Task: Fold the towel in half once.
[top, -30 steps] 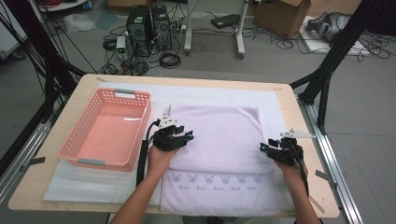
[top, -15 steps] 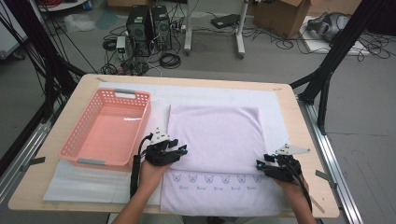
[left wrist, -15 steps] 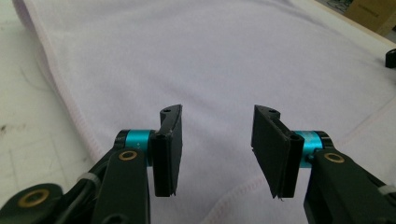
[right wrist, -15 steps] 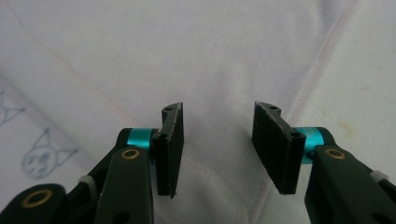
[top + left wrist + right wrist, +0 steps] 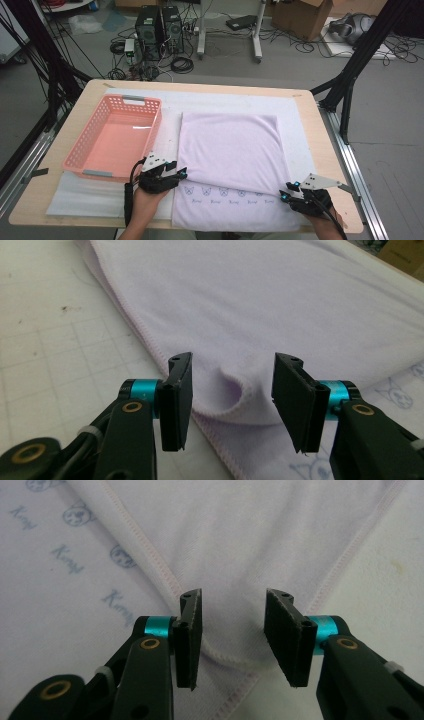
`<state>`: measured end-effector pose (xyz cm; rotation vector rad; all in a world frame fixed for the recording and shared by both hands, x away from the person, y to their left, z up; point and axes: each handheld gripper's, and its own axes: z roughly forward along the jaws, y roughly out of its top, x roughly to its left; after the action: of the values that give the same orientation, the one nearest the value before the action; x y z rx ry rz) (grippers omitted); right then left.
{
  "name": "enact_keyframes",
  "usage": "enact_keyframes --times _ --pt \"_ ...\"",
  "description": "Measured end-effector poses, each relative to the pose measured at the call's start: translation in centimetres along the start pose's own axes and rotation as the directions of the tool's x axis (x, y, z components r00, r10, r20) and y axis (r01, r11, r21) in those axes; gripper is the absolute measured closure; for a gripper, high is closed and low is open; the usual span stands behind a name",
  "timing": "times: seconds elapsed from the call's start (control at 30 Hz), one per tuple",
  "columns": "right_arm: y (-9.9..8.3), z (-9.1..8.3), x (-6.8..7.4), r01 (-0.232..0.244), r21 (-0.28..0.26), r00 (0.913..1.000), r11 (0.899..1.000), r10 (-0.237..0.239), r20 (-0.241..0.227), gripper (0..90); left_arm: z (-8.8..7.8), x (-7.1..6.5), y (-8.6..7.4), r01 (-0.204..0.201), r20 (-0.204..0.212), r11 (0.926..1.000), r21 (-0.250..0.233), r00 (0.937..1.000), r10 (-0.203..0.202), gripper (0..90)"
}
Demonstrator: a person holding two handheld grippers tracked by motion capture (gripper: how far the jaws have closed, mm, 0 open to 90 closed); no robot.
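Note:
A lavender towel (image 5: 230, 145) lies folded over itself on the white mat (image 5: 300, 135). Its upper layer ends short of the near strip printed with cat faces (image 5: 225, 200). My left gripper (image 5: 182, 172) sits at the upper layer's near left corner. In the left gripper view its jaws (image 5: 232, 390) stand apart around a small bump of the towel's hem (image 5: 235, 390), pads clear of it. My right gripper (image 5: 289, 192) is at the near right corner. Its jaws (image 5: 232, 630) have just been closing and still stand apart, with the hemmed corner (image 5: 225, 657) between them.
A pink plastic basket (image 5: 122, 99) stands empty on the mat to the left of the towel, close to my left gripper. The table's near edge runs just behind both hands. Black frame legs flank the table; cables and boxes lie on the floor beyond.
Both grippers have moved from the towel's middle toward the near edge. The upper layer's edge came with them and now lies just above the printed strip.

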<state>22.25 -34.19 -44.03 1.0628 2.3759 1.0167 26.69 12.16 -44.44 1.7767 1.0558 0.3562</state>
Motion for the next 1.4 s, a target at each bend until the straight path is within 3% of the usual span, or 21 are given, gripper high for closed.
enact_keyframes --times 0.1,0.13,0.17,0.27,0.33,0.43,0.6,0.67,0.87,1.03,1.23,1.4 --pt "-0.1 -0.1 -0.5 -0.057 -0.014 0.9954 0.998 0.056 -0.078 59.8 -0.2 0.3 0.3 0.007 -0.003 0.9997 -0.022 1.0000 -0.007 51.6" --pt "-0.2 -0.2 -0.7 -0.087 -0.038 0.9929 0.995 0.083 -0.085 59.3 -0.1 0.4 0.6 0.001 -0.005 0.9997 -0.023 1.0000 -0.002 52.4" --pt "-0.2 -0.2 -0.7 -0.087 -0.038 0.9929 0.995 0.083 -0.085 59.3 0.2 0.5 0.8 0.001 0.001 0.9997 -0.024 1.0000 -0.001 52.4" --pt "-0.1 -0.4 -1.1 -0.127 -0.085 0.9892 0.988 0.120 -0.084 57.8 1.1 0.3 1.1 -0.005 0.044 0.9999 -0.012 0.9990 0.006 55.6" --pt "0.3 -0.4 -0.9 -0.123 -0.104 0.9903 0.987 0.115 -0.077 57.3 2.2 -0.4 0.9 -0.026 0.082 0.9991 0.035 0.9964 0.023 55.2" --pt "0.5 -0.2 -0.8 -0.118 -0.109 0.9921 0.987 0.112 -0.057 56.5 2.8 -0.7 0.8 -0.034 0.084 0.9977 0.059 0.9961 0.029 53.6" --pt "0.4 0.2 -0.7 -0.121 -0.096 0.9919 0.988 0.117 -0.050 57.7 3.0 -0.9 0.7 -0.045 0.062 0.9942 0.097 0.9973 0.039 71.5" --pt "0.4 0.2 -0.6 -0.120 -0.090 0.9921 0.989 0.116 -0.046 57.7 2.9 -1.2 0.6 -0.079 0.061 0.9902 0.116 0.9955 0.072 78.0" --pt "0.1 -0.4 -0.1 -0.131 -0.102 0.9911 0.986 0.128 -0.039 57.7 1.4 -1.9 -0.3 -0.108 0.091 0.9879 0.111 0.9911 0.098 74.7" --pt "-0.5 -0.8 0.8 -0.123 -0.097 0.9921 0.988 0.119 -0.040 58.0 -0.1 -2.5 -1.5 -0.089 0.090 0.9898 0.111 0.9928 0.080 65.0" --pt "-1.5 -2.2 2.5 -0.122 -0.104 0.9923 0.987 0.119 -0.032 58.2 -2.0 -3.7 -2.9 -0.101 0.093 0.9888 0.110 0.9915 0.091 62.6" --pt "-2.4 -3.2 3.3 -0.135 -0.115 0.9908 0.984 0.135 -0.008 58.1 -3.5 -4.2 -3.7 -0.079 0.077 0.9915 0.104 0.9945 0.071 57.0"
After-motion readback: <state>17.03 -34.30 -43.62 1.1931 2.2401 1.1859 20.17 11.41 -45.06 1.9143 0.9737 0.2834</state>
